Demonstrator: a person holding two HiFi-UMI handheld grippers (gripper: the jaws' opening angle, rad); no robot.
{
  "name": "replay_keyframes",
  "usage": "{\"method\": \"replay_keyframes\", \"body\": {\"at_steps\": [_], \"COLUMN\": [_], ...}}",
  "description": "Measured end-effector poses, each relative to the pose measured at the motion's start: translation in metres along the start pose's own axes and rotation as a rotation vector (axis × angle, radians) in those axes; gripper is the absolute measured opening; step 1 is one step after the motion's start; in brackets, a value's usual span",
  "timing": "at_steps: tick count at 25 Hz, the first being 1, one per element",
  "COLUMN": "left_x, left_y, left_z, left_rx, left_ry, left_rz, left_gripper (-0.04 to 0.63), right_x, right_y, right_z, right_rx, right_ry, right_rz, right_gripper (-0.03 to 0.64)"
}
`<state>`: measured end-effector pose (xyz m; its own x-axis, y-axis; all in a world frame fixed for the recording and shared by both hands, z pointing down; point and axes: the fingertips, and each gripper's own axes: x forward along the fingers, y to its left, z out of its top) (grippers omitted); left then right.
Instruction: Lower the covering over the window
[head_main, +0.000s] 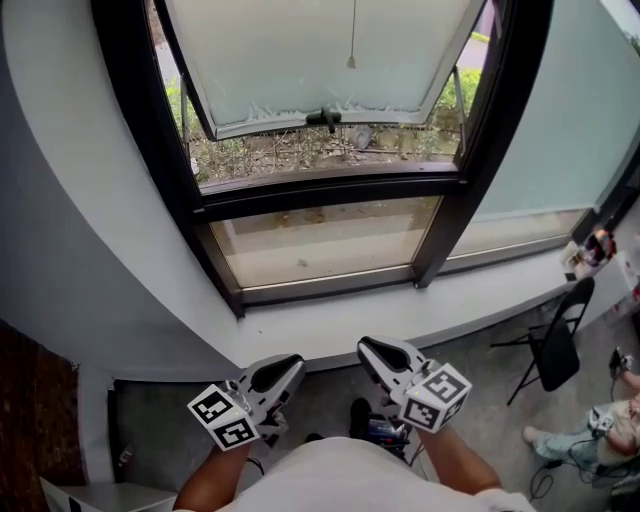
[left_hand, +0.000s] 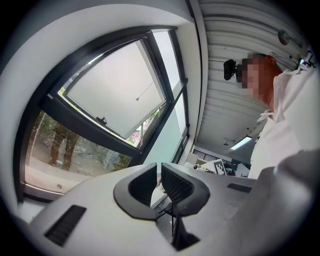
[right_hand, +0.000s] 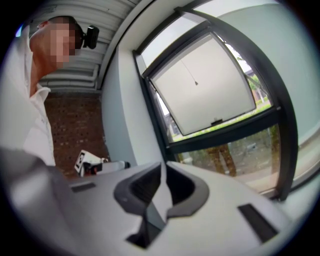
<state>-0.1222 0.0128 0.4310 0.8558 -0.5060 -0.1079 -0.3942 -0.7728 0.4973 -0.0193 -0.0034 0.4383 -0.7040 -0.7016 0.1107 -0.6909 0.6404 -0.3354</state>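
A black-framed window (head_main: 330, 190) fills the wall ahead of me, its frosted upper sash (head_main: 320, 60) tilted outward. A thin pull cord with a small end weight (head_main: 351, 62) hangs in front of that sash; the cord's weight also shows in the left gripper view (left_hand: 137, 99) and the right gripper view (right_hand: 196, 83). The covering itself is above the frame, out of sight. My left gripper (head_main: 290, 365) and right gripper (head_main: 370, 348) are held low by my torso, below the sill, far from the cord. Both are shut with nothing between the jaws (left_hand: 159, 172) (right_hand: 163, 172).
A white sill (head_main: 330, 325) runs under the window. The sash's handle (head_main: 323, 118) sits at its lower edge. A black folding chair (head_main: 555, 345) stands at the right, with a seated person (head_main: 605, 425) beyond it. A dark brick wall (head_main: 30, 400) is at the left.
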Motion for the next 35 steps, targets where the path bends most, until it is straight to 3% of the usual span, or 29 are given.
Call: {"method": "replay_keyframes", "body": {"at_steps": [8, 24, 35], "left_x": [0.036, 0.162, 0.183], "left_y": [0.023, 0.063, 0.085], "left_z": [0.008, 0.022, 0.042], "left_rx": [0.020, 0.046, 0.085], "left_ry": [-0.008, -0.053, -0.011], "left_rz": [0.031, 0.115, 0.121], "left_gripper": [0.029, 0.029, 0.029], "right_x": [0.020, 0.041, 0.069], "right_y": [-0.042, -0.160, -0.172], "right_z": [0.014, 0.065, 0.079], "right_rx": [-0.017, -0.064, -0.070], "right_ry": [0.007, 0.047, 0.050], "right_rz": [0.042, 0.127, 0.111], "right_gripper": [0.026, 0.026, 0.026]}}
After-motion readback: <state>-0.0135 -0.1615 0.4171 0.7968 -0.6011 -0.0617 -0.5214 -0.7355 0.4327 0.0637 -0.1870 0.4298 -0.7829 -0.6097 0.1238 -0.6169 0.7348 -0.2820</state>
